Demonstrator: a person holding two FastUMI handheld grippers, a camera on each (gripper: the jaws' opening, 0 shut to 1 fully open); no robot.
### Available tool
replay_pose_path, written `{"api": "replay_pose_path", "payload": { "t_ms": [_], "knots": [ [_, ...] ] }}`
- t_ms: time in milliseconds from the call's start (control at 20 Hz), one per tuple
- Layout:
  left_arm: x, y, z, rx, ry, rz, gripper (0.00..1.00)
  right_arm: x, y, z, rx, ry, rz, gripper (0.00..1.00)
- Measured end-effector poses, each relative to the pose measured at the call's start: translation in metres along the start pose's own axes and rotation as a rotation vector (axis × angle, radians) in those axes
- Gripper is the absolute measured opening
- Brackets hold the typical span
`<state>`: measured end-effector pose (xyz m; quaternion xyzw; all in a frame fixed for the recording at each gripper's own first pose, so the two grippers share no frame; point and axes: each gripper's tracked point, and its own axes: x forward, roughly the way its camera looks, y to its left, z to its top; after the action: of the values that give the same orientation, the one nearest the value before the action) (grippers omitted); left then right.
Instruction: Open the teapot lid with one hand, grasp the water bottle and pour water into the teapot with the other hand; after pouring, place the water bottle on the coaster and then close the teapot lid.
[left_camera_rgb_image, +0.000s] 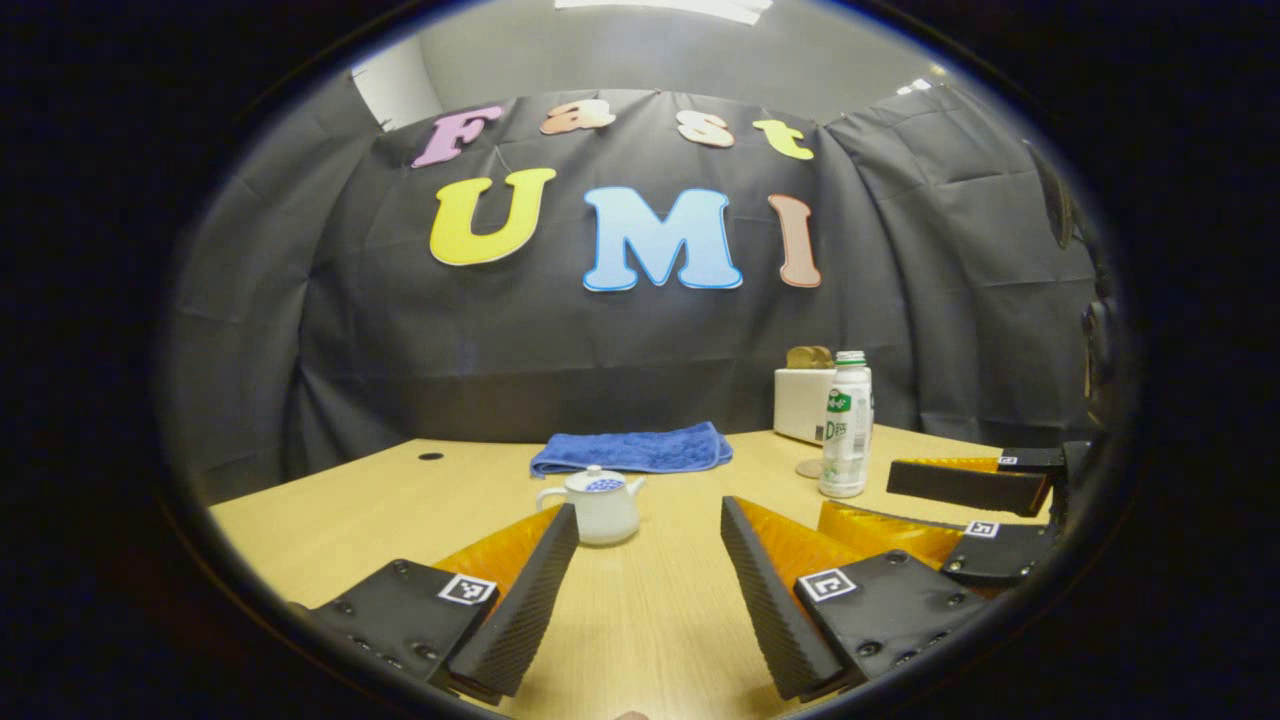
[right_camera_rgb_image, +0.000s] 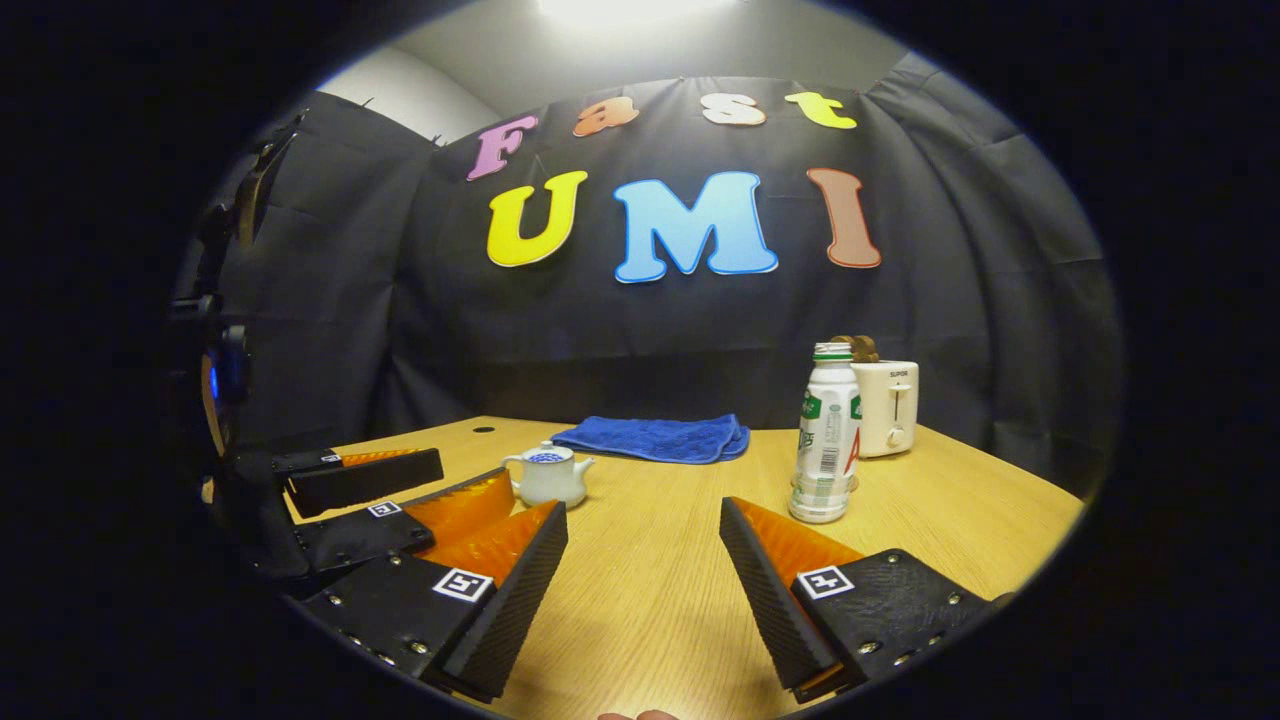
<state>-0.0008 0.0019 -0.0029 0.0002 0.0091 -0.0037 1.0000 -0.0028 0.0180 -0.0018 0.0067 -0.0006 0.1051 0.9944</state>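
Standing ahead of left claw (left_camera_rgb_image: 648, 545): teapot (left_camera_rgb_image: 600, 508).

Teapot (left_camera_rgb_image: 601, 506): small, white, rounded; upright on tabletop (left_camera_rgb_image: 650, 610), near centre, just before blue-patterned lid (left_camera_rgb_image: 603, 483), which is seated closed on top. Spout and handle seen at opposite sides.

Water bottle (left_camera_rgb_image: 846, 425): white, tall, slim; green-and-white label, green cap fitted; upright, toward tabletop's far right edge, well apart from teapot.

Coaster (left_camera_rgb_image: 809, 468): small, round, flat disc; seen partly, just beside bottle base on far side.
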Motion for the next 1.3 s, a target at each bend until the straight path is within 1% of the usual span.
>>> {"api": "replay_pose_path", "payload": {
  "t_ms": [50,200,300,450,500,550,700,900,1050,1100,1200,1300],
  "knots": [
    [0.003,0.0,-0.001,-0.001,0.004,-0.004,0.99,0.003,-0.004,0.002,-0.001,-0.003,-0.011,0.95],
    [0.024,0.03,0.006,-0.018,-0.007,0.05,1.0,0.013,-0.017,0.002,-0.026,-0.003,-0.05,0.95],
    [0.054,0.043,0.009,-0.049,0.016,0.05,1.0,0.019,-0.028,0.005,-0.062,0.01,-0.065,0.95],
    [0.102,0.057,0.004,-0.105,0.072,0.038,1.0,0.027,-0.042,0.021,-0.051,-0.016,-0.079,0.95],
    [0.117,0.06,0.001,-0.109,0.084,0.04,1.0,0.029,-0.046,0.025,-0.047,-0.023,-0.081,0.95],
    [0.131,0.064,-0.005,-0.099,0.104,0.044,0.99,0.031,-0.05,0.029,-0.044,-0.028,-0.084,0.95],
    [0.163,0.071,-0.019,-0.045,0.14,0.064,0.99,0.033,-0.061,0.031,-0.043,-0.031,-0.097,0.95],
    [0.18,0.068,-0.019,0.0,0.134,0.061,0.99,0.037,-0.071,0.025,-0.024,-0.016,-0.108,0.95],
    [0.185,0.072,-0.022,-0.019,0.138,0.068,0.8,0.037,-0.074,0.024,-0.002,-0.01,-0.109,0.95],
    [0.186,0.072,-0.023,-0.013,0.143,0.065,0.75,0.037,-0.074,0.024,0.002,-0.01,-0.11,0.95],
    [0.188,0.08,-0.024,0.017,0.148,0.098,0.64,0.036,-0.075,0.025,0.002,-0.014,-0.111,0.95],
    [0.19,0.079,-0.023,0.022,0.156,0.089,0.39,0.034,-0.077,0.026,0.002,-0.02,-0.115,0.95]
  ]
}}
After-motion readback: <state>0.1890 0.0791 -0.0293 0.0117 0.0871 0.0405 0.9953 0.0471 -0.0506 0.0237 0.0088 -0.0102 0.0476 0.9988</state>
